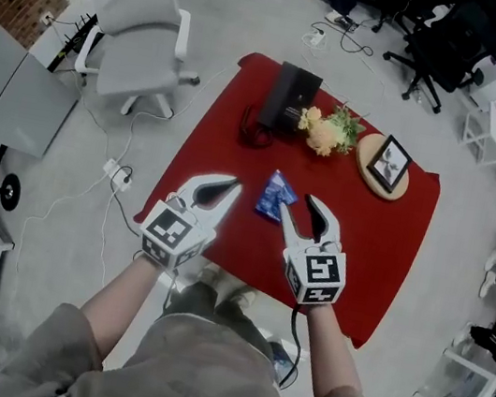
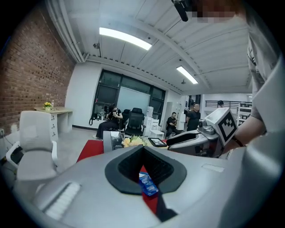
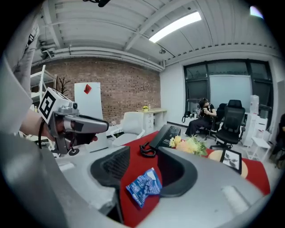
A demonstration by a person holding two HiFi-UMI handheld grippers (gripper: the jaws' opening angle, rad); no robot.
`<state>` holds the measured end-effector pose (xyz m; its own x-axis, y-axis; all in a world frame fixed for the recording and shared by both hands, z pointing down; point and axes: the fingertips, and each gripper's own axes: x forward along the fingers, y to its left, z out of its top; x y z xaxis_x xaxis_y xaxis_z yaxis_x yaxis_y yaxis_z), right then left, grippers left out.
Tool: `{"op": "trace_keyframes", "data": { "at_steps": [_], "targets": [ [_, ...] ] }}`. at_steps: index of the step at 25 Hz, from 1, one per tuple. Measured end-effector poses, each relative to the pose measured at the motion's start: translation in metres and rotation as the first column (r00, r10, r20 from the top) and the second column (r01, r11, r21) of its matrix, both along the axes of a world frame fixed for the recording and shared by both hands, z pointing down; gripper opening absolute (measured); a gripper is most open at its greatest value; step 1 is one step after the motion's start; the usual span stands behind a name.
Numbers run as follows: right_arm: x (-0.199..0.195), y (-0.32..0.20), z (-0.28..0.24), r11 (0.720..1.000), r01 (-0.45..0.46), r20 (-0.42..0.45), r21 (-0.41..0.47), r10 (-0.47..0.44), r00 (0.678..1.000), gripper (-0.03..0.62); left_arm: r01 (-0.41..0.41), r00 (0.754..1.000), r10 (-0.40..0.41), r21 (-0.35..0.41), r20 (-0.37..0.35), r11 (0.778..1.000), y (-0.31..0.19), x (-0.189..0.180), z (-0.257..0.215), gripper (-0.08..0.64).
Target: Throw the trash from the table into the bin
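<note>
Wrapper (image 1: 277, 196) toward the table's (image 1: 390, 256) near edge is looking light, crinkly; we are judging its middle best for our parted right gripper (image 1: 298, 207), left gripper (image 1: 230, 182) closed.

Wrapper (image 1: 277, 196) on table (image 1: 381, 254), between left gripper (image 1: 229, 185) and right gripper (image 1: 298, 204) tips. Behind it, left to right: phone (image 1: 290, 96), flowers (image 1: 328, 133), framed picture (image 1: 389, 163). Chair (image 1: 141, 22) left of table.
</note>
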<state>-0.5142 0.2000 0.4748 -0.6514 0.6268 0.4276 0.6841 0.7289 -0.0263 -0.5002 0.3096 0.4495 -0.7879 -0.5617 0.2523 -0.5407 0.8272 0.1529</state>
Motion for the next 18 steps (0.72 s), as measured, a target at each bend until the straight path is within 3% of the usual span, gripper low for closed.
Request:
{"op": "trace_keyframes", "data": {
  "at_steps": [7, 18],
  "targets": [
    [-0.020, 0.016, 0.067, 0.995, 0.018, -0.115, 0.100, -0.007, 0.993, 0.228, -0.023, 0.996, 0.022, -0.011, -0.083, 1.000, 0.002, -0.017, 0.049, 0.008],
    [-0.028, 0.022, 0.158, 0.973, 0.031, -0.257, 0.230, 0.030, 0.966, 0.232, -0.054, 0.972, 0.049, -0.019, -0.228, 0.998, 0.000, -0.025, 0.125, 0.008]
  ]
}}
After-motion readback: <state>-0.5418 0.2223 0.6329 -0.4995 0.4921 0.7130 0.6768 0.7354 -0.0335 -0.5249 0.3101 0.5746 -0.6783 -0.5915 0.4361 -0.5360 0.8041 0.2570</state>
